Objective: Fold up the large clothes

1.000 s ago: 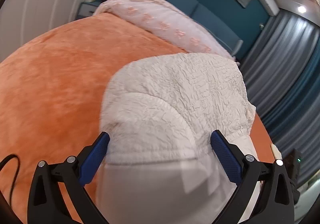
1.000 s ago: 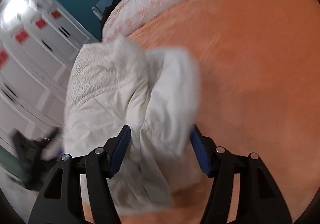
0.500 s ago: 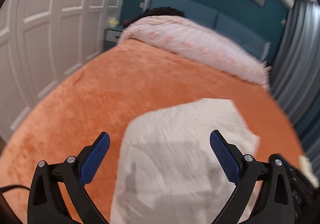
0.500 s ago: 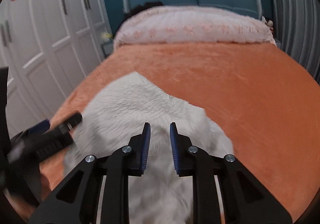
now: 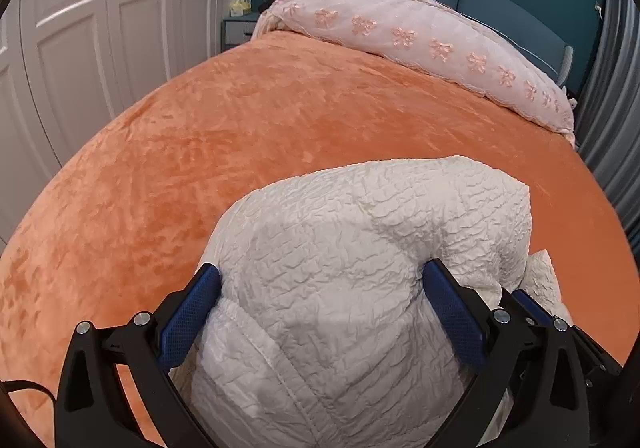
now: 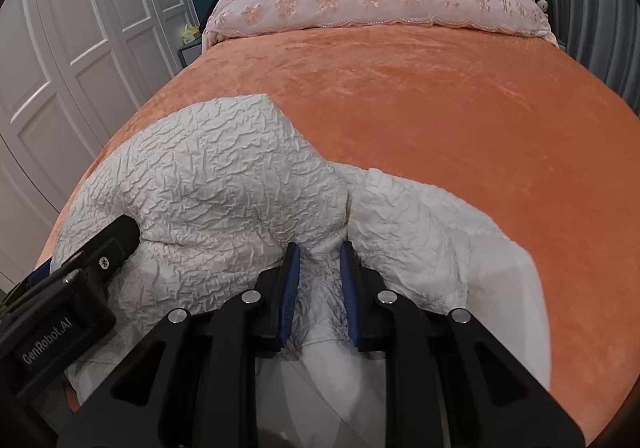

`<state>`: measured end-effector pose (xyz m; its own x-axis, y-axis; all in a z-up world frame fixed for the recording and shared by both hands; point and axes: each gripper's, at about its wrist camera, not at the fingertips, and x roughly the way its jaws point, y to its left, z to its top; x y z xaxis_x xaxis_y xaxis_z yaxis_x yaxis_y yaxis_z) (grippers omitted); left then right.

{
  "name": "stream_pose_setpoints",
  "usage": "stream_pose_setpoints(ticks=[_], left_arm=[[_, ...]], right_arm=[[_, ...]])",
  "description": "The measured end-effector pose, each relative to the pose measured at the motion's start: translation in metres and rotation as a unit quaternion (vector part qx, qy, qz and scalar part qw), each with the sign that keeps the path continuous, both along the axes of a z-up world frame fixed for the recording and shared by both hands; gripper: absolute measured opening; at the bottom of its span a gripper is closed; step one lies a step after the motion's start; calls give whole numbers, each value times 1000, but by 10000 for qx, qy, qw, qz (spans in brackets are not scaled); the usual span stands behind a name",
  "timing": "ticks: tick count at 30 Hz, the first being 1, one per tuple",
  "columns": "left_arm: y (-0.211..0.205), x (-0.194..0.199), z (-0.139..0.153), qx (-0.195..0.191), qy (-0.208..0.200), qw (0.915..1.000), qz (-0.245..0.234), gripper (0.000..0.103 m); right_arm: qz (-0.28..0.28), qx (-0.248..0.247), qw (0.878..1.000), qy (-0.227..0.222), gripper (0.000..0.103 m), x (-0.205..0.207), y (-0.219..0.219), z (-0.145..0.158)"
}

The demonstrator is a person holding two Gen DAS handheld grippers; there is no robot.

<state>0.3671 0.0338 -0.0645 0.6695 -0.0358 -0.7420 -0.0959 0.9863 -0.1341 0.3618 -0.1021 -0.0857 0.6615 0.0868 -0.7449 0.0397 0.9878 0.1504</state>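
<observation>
A white crinkled padded jacket point(image 5: 360, 248) lies bunched on the near part of the orange bedspread point(image 5: 240, 119). My left gripper point(image 5: 320, 308) is open, its blue pads wide apart on either side of a mound of the jacket. My right gripper point(image 6: 319, 272) is shut on a fold of the jacket point(image 6: 224, 183), with fabric pinched between its blue pads. The left gripper's body shows at the left edge of the right wrist view point(image 6: 80, 268), resting on the jacket.
A pink pillow cover with bow patterns point(image 6: 376, 3) lies across the head of the bed. White wardrobe doors point(image 5: 80, 27) stand to the left. Grey curtains point(image 5: 616, 87) hang to the right. A black cable point(image 5: 24, 388) trails at the lower left.
The right gripper went from open around the jacket to shut on a fold of it. The left gripper stayed open and dropped back down close over the jacket.
</observation>
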Motion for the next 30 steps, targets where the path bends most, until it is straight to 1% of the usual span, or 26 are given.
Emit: stream_pose_setpoints(ticks=[6,13,21,23,24,25,26,27,28,29,30], left_arm=[[-15,1,-10,290,-212,9993,49,98],[-22,2,-17,471,-370,9982,85,98],[-25,1,-20,608,-443,9971,91,98],[-25,2,-19,624,-435,9971,88,98],[-25,1,-20,601,-435,9972,88,98],[-25,1,-19,576,-430,9974,83,98],[-24,-1,-17,524,-416,9977,55,98],[-21,-5,-13,445,-388,9983,-16,98],[-18,-9,-8,400,-335,9986,-93,98],[-15,-17,-2,380,-278,9987,-184,98],[-10,-29,5,369,-204,9988,-244,98]], right_arm=[[-38,41,9999,-104,19,2,0,-16],[-77,37,9997,-219,19,1,1,-24],[-92,-39,9997,-209,18,0,3,-24],[-101,-39,9998,-139,19,-2,3,-19],[-141,-79,9998,-84,20,-8,3,-11],[-231,-109,9997,-22,23,-19,2,2],[-323,-107,9994,-14,34,-34,2,14],[-358,-84,9993,-64,47,-51,1,25],[-344,-62,9993,-128,56,-67,-1,34],[-307,-61,9993,-221,71,-94,-2,47],[-319,-117,9991,-259,74,-113,-4,54]])
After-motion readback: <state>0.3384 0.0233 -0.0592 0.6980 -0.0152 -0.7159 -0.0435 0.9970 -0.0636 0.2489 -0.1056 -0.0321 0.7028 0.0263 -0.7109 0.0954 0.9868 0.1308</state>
